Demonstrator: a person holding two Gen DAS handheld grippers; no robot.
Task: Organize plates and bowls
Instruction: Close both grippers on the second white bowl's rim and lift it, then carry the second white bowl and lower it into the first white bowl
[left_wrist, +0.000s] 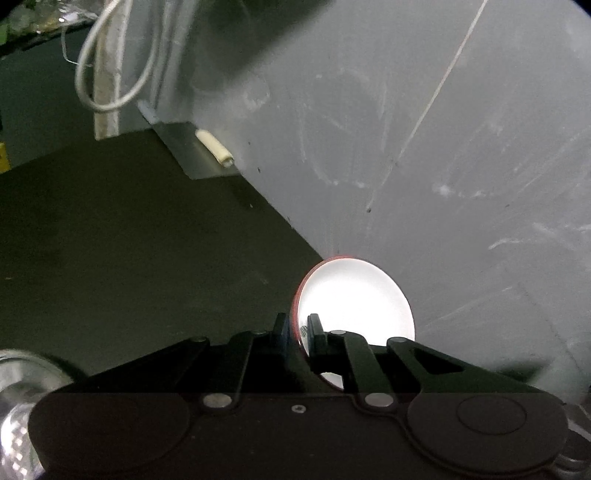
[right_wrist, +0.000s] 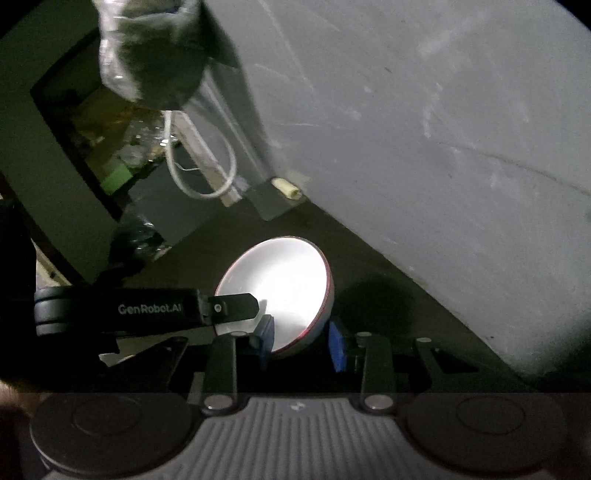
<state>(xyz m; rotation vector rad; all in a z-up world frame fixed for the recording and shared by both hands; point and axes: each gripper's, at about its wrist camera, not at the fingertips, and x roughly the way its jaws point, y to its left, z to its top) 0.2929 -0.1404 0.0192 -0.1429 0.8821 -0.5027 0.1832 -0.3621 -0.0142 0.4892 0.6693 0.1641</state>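
A bowl (left_wrist: 354, 295), red outside and white inside, is tipped up on its edge above the dark counter (left_wrist: 129, 240). My left gripper (left_wrist: 297, 326) is shut on its rim, one finger on the red outside and one on the white inside. In the right wrist view the same bowl (right_wrist: 280, 288) sits between the blue pads of my right gripper (right_wrist: 301, 341), one pad inside its near edge and one against the red outside. The left gripper's finger (right_wrist: 236, 306) reaches in from the left onto the bowl's left rim.
A scratched grey wall (left_wrist: 424, 129) rises close behind the bowl. A looped white cable (left_wrist: 110, 74) hangs at the wall's corner. A cut-glass vessel (left_wrist: 22, 387) shows at the lower left. A clear, blurred container (right_wrist: 147, 55) hangs high over a cluttered recess (right_wrist: 110, 147).
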